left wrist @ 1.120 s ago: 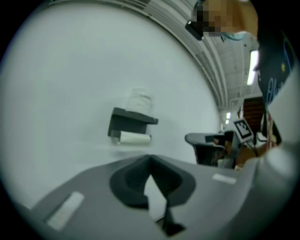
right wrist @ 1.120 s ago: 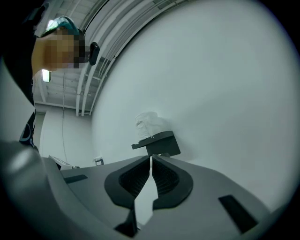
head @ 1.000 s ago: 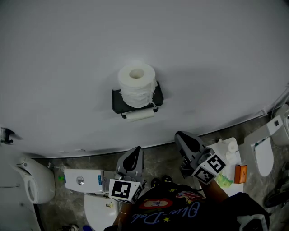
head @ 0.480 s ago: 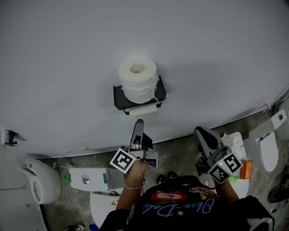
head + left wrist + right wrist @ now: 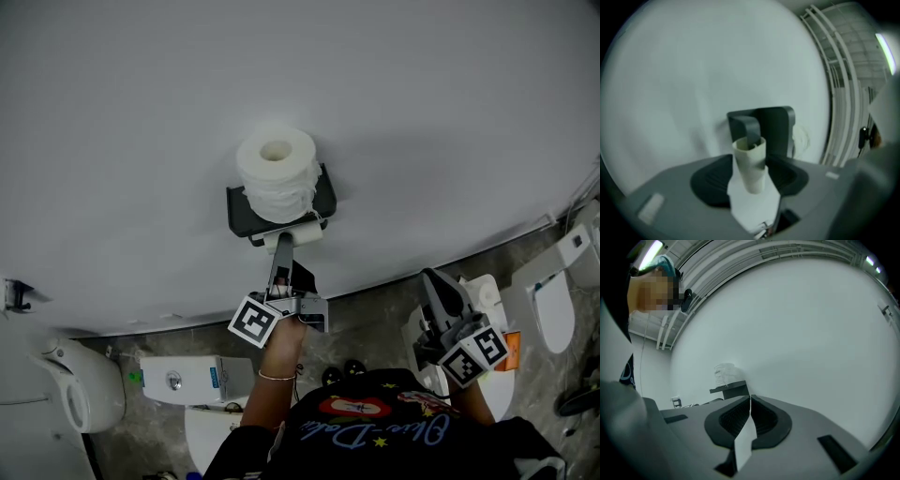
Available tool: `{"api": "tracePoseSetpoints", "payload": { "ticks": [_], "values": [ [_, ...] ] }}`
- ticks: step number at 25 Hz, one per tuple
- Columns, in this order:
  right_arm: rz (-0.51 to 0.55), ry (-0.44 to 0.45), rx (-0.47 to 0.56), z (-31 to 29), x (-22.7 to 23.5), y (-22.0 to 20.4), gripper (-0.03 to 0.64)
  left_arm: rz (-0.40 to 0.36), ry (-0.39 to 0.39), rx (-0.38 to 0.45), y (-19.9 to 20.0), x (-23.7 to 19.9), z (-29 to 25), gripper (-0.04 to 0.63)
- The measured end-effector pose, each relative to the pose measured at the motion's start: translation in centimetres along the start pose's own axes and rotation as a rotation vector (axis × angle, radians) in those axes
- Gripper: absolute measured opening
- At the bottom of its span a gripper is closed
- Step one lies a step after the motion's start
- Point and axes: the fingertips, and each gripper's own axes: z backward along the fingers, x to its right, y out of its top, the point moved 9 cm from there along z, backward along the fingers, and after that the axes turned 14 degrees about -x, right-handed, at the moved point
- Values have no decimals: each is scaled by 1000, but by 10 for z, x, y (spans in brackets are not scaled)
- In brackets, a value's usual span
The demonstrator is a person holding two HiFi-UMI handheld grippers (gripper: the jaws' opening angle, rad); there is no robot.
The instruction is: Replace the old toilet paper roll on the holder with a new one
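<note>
Old roll (image 5: 750, 161), a bare tube, sits on the holder (image 5: 776, 124) arm between our left gripper's (image 5: 750, 178) opening jaws; we should centre it before squeezing, then slide it off; right gripper (image 5: 750, 414) stays out, pinched together, empty.

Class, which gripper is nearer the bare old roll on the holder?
Left. The left gripper, jaws opening, straddles the old roll; the right gripper is far off, below and right of it.
</note>
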Motion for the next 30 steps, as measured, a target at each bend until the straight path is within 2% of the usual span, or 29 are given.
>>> {"api": "tracePoseSetpoints", "payload": {
  "ticks": [3, 12, 17, 22, 30],
  "values": [
    [3, -13, 6, 2, 3, 2, 12, 8, -2, 14, 1, -1, -4, 186],
    [-11, -64, 27, 17, 14, 5, 11, 8, -12, -39, -7, 1, -18, 175],
    [-39, -111, 70, 34, 17, 8, 12, 9, -40, -98, -21, 4, -39, 175],
    [-60, -214, 67, 60, 29, -3, 12, 25, -58, -170, -44, 4, -60, 176],
    [-89, -320, 90, 95, 33, -8, 11, 59, -106, -275, -83, 8, -90, 176]
  ]
}}
